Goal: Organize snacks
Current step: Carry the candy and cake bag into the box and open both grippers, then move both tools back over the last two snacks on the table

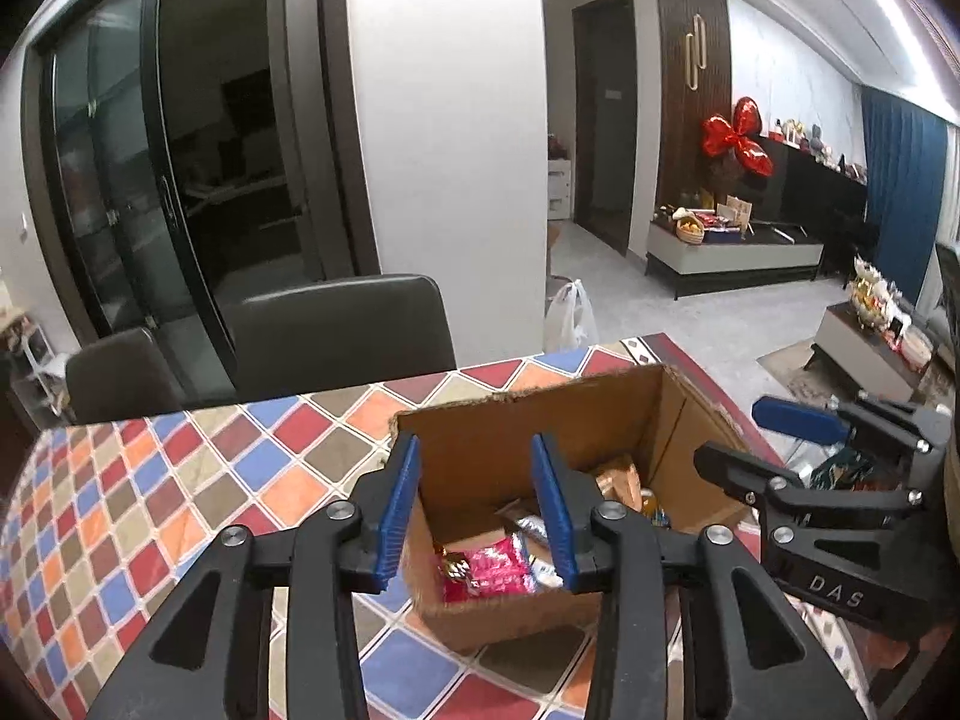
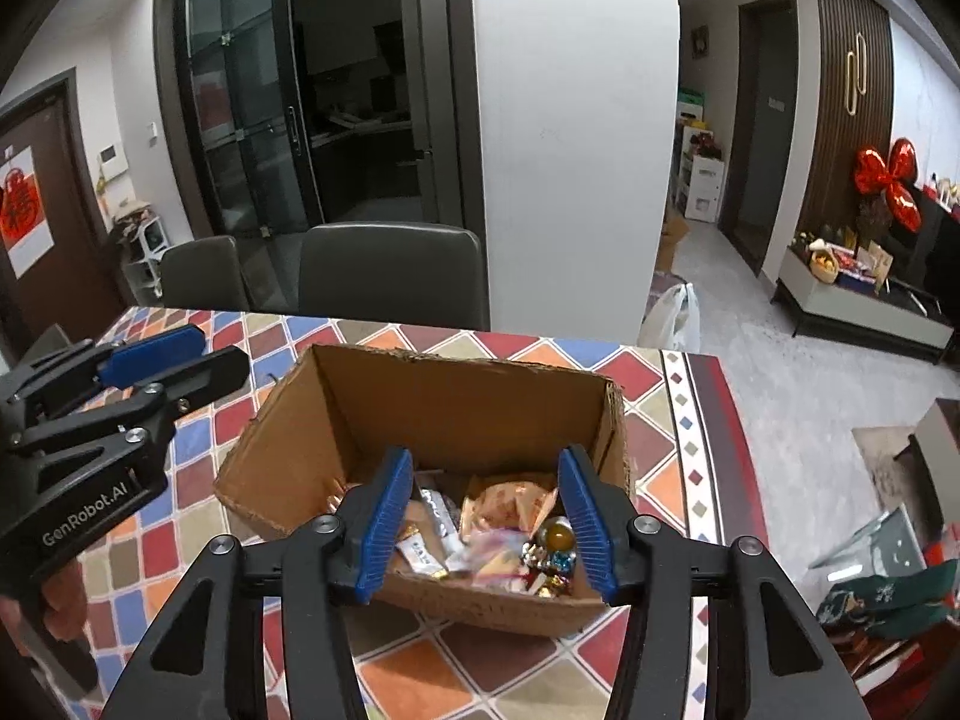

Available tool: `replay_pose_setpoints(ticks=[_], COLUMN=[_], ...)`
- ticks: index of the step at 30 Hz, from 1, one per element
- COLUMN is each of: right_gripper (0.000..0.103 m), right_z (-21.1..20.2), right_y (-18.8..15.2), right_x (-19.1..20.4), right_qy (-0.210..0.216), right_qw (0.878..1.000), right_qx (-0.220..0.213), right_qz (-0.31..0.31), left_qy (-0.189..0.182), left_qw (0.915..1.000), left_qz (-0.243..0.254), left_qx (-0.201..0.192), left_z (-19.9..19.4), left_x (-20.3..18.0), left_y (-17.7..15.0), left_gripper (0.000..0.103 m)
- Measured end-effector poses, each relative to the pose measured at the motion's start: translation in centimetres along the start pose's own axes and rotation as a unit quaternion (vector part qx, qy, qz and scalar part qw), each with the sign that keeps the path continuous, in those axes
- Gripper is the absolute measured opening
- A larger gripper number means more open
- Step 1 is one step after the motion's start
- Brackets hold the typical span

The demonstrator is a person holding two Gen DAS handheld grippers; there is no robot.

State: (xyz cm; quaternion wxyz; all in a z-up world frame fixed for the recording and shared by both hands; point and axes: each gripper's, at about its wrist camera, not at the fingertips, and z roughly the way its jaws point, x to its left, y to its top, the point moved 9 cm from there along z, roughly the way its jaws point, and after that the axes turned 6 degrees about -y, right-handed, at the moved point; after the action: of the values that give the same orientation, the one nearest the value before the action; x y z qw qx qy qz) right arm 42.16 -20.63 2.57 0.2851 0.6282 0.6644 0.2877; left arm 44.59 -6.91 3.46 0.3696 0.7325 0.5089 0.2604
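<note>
Hovering over an open cardboard box on a counter covered in a bright diamond-patterned cloth: two hand-held grippers, both angled down toward the box. Left hand-held gripper above the box's left near corner, blue pads apart, nothing between them. Right hand-held gripper above the box's near wall, jaws spread wider, also empty. Snacks heaped on the box floor, toward its near wall: a pink wrapper, orange packets, silver sachets, a few foil-wrapped sweets. Two dark chairs beyond the box, across the counter.

Likely step: reaching in for one snack. Best handled by choosing a single piece on top of the heap, lowering straight down clear of the box walls, and closing on a wrapper's firm middle rather than a loose edge. Worth keeping the other hand-held gripper outside the box rim, ready to steady the light box should it slide. Thin, slippery wrappers probably call for a slow, square close.
</note>
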Motion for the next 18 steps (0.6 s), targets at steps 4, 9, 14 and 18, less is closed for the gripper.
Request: replay_pose_setpoints(ticks=[4, 9, 14, 18], right_gripper=[0.052, 0.052, 0.052, 0.052], right_z=[-1.9, -4.1, -5.8, -6.3], right_y=[-0.9, -3.0, -5.5, -7.6], right_x=[0.9, 2.2, 3.5, 4.6], right_qy=[0.008, 0.02, 0.031, 0.046], right_qw=[1.0, 0.999, 0.998, 0.997], right_qx=[-0.019, -0.034, -0.043, -0.037], right_qz=[-0.017, -0.034, -0.046, -0.059], left_qy=[-0.006, -0.024, -0.028, -0.026], left_qw=[0.9997, 0.9994, 0.9993, 0.9994], left_qz=[0.021, 0.022, 0.023, 0.025], left_qx=[-0.011, -0.012, -0.01, -0.002], left_z=[-2.2, -4.4, -5.8, -6.3], left_x=[-1.2, -2.1, -2.8, -3.0], left_y=[-1.7, -4.3, -6.9, -9.2], left_gripper=[0.041, 0.043, 0.044, 0.047])
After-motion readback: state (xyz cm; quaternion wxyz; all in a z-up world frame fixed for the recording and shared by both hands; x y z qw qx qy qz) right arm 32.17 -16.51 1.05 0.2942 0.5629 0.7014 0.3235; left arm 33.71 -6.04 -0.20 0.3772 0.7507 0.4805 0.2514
